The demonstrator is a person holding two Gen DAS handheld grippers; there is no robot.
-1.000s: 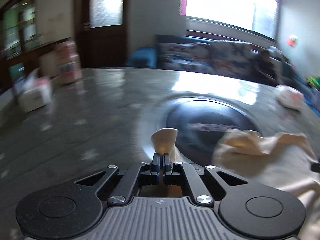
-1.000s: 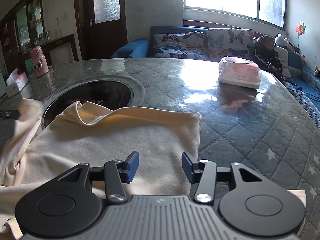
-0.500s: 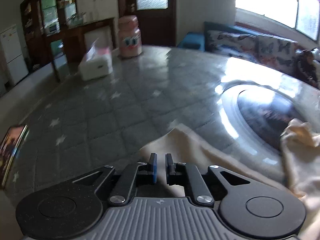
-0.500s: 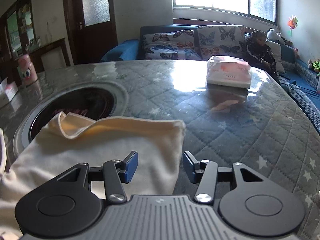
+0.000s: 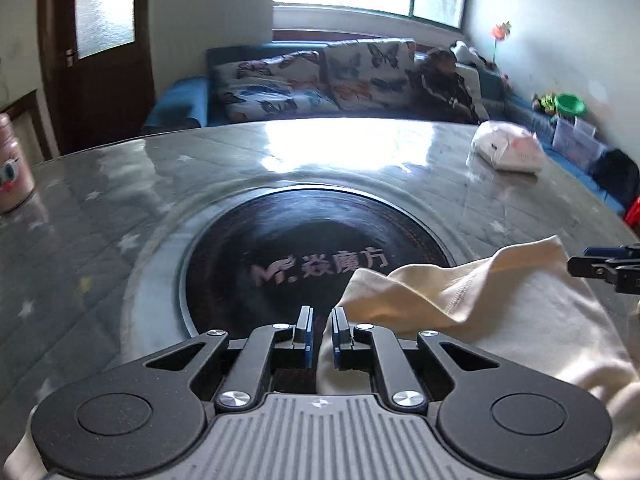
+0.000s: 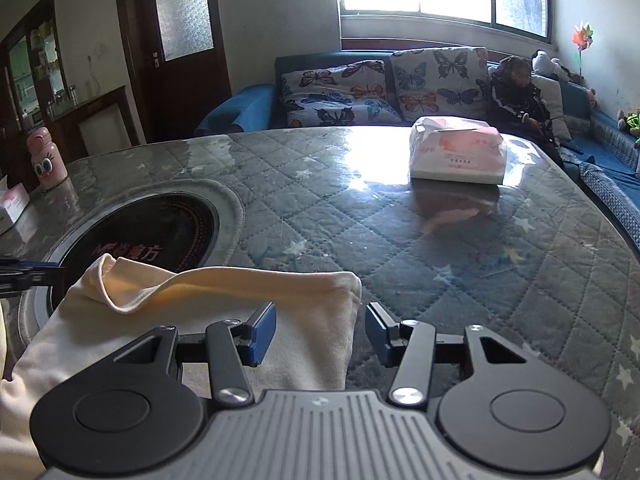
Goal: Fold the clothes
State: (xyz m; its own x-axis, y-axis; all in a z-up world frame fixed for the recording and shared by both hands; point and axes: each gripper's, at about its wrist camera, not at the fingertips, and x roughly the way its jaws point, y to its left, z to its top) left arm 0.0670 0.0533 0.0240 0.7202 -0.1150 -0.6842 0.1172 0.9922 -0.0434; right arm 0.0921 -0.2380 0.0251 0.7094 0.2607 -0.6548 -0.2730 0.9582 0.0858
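Left wrist view: the left tool (image 5: 321, 330) has its two blue-padded fingers drawn close with a narrow gap between them, and nothing is pinched there. It hangs low over the near rim of the round black cooktop (image 5: 312, 264) set into the quilt-patterned worktop (image 5: 120, 208). The cream garment (image 5: 500, 312) lies to its right on the worktop, one rumpled fold raised, its left edge lapping onto the cooktop and running under the right finger. The right tool's tip (image 5: 608, 268) shows at the right edge, beside the garment's far corner. A white and pink tissue pack (image 5: 506, 146) sits well apart near the worktop's far right edge.

Right wrist view: the right tool (image 6: 321, 330) has its fingers spread wide, hovering over the garment's (image 6: 224, 320) right edge; the left pad is above the cloth, the right pad above the bare worktop (image 6: 460, 248). The garment's far left corner overlaps the cooktop (image 6: 152, 236). The tissue pack (image 6: 456, 150) stands farther off, and a pink bottle (image 6: 46, 158) stands at the far left.
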